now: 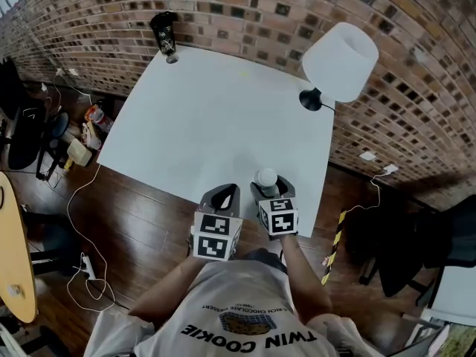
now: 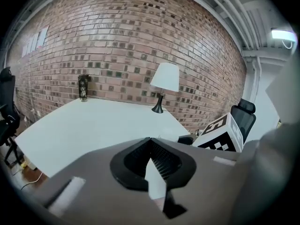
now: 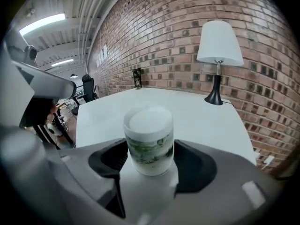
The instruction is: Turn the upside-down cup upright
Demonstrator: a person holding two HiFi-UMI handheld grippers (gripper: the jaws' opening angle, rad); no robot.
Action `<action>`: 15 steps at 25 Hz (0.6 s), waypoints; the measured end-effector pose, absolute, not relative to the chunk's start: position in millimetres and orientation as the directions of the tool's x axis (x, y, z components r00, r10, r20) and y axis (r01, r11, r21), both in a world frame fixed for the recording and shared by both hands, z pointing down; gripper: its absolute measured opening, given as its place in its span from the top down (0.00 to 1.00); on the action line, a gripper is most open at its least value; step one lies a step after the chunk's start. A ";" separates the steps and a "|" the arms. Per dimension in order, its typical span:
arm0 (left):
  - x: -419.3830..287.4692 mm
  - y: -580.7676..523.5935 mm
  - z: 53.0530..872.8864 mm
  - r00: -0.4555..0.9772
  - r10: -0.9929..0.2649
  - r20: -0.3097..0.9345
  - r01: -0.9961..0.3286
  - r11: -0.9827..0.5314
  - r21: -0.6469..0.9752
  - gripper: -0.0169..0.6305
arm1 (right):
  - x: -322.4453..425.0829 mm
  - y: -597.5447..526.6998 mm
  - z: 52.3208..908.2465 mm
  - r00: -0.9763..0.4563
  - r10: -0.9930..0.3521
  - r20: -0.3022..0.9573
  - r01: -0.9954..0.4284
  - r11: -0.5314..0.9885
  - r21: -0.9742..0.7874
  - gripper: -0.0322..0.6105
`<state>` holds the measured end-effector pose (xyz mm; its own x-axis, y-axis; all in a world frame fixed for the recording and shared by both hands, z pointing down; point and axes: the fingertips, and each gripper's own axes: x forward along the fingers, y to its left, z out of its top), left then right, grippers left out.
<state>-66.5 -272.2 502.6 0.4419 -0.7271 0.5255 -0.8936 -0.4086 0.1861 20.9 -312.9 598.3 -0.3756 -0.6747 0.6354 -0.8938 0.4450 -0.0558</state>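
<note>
A white cup (image 1: pixel 266 177) with a green pattern stands on the white table (image 1: pixel 223 110) near its front right edge. In the right gripper view the cup (image 3: pixel 149 139) is wider at the top than at the base, with its rim up. My right gripper (image 1: pixel 268 190) is open, one jaw on each side of the cup with the pads off it. My left gripper (image 1: pixel 222 193) hovers just to the left over the table's front edge. In its own view, the left gripper (image 2: pixel 151 142) has its dark pads meeting at the tips with nothing held.
A white-shaded lamp (image 1: pixel 338 62) on a black base stands at the table's far right. A dark tumbler (image 1: pixel 163 32) sits at the far left corner by the brick wall. Cables and bags lie on the wooden floor at left; an office chair (image 1: pixel 416 251) is at right.
</note>
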 end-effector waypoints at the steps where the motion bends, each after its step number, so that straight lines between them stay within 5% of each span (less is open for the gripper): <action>1: -66.8 -274.6 503.5 0.445 -0.724 0.527 -0.892 -0.410 0.190 0.97 | 20.1 -314.3 597.2 -0.380 -0.672 0.636 -0.889 0.455 -0.050 0.48; 7: -59.9 -285.5 510.4 0.467 -0.709 0.529 -0.881 -0.423 0.211 0.97 | 16.3 -313.9 582.0 -0.412 -0.586 0.698 -0.799 0.601 0.033 0.49; 15: -52.1 -290.7 510.3 0.486 -0.709 0.512 -0.873 -0.424 0.241 0.97 | 34.1 -300.7 572.3 -0.244 -0.235 0.941 -0.555 0.829 0.063 0.49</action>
